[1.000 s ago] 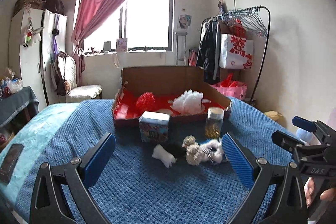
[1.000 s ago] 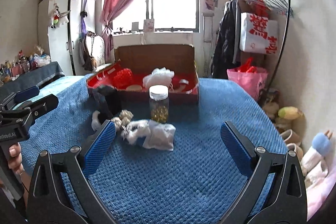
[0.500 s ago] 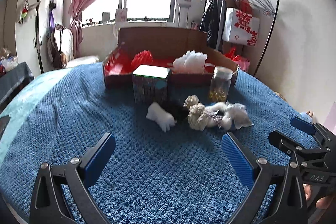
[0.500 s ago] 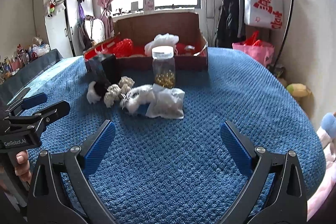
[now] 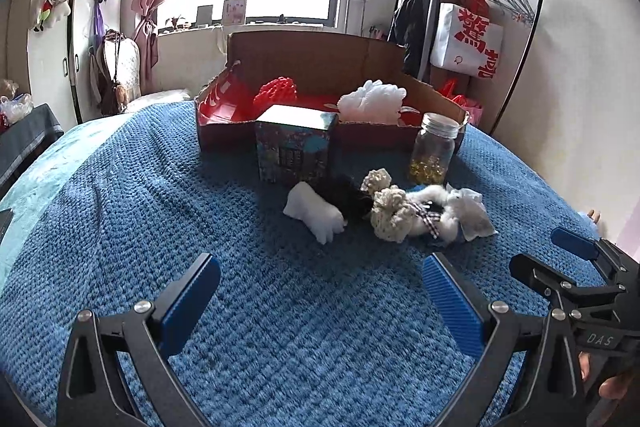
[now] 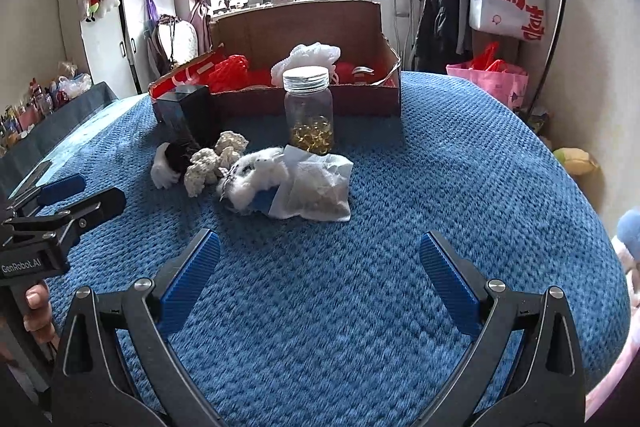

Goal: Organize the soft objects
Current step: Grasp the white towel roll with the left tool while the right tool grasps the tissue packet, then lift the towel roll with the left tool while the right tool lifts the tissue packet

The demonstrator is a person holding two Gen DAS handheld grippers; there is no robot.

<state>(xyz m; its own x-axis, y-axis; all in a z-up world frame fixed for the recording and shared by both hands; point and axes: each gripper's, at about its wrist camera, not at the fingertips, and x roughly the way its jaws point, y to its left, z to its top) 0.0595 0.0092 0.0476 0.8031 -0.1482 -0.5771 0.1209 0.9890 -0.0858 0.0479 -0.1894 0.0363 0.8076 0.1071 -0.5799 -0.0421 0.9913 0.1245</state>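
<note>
On the bed, a cardboard box stood farthest back. Before it stood a small carton on the left and a jar on the right. Nearer lay a cluster of soft toys, touching one another.

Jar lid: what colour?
Silver metal, ribbed edge, on the clear jar of yellow capsules. Best seen in the right wrist view.

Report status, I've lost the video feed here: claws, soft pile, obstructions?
Left claw open, empty. Right claw open, empty. Soft pile loose on blanket, not boxed. Jar and dark box stand before cardboard box.
</note>
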